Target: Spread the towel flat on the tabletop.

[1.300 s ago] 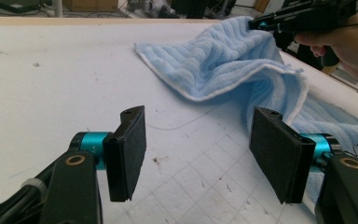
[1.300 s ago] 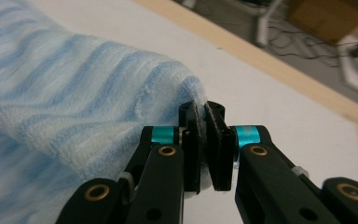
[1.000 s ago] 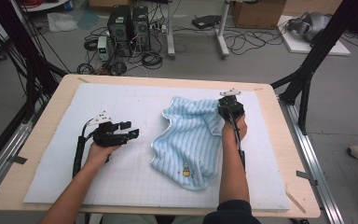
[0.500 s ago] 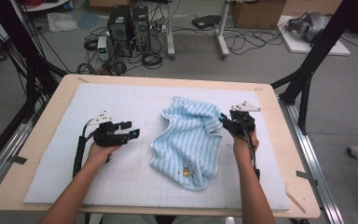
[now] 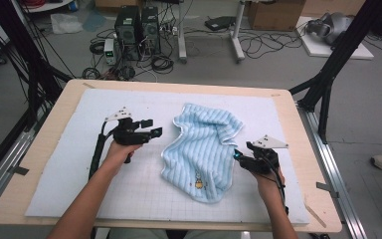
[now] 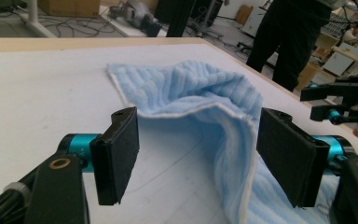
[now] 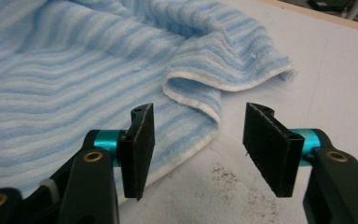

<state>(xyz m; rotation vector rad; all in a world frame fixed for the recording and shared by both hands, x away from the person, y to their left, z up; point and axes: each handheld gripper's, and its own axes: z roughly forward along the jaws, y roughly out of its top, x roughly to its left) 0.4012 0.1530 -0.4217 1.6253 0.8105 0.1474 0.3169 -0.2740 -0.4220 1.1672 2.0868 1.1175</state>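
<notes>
Blue striped towel (image 5: 204,149) rumpled between both spread, empty tongs; white mat (image 5: 69,149) beneath

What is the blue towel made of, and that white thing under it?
The towel looks like soft, fluffy terry cloth: fuzzy ribbed stripes, white stitched hem, and it flops into folds. The mat looks like thin matte foam or felt with a faint grid; I can't say which.

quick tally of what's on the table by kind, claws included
towel, light blue striped: 1
white mat under it: 1
claw, left claw and right claw, both open and holding nothing: 2
total: 4
</notes>
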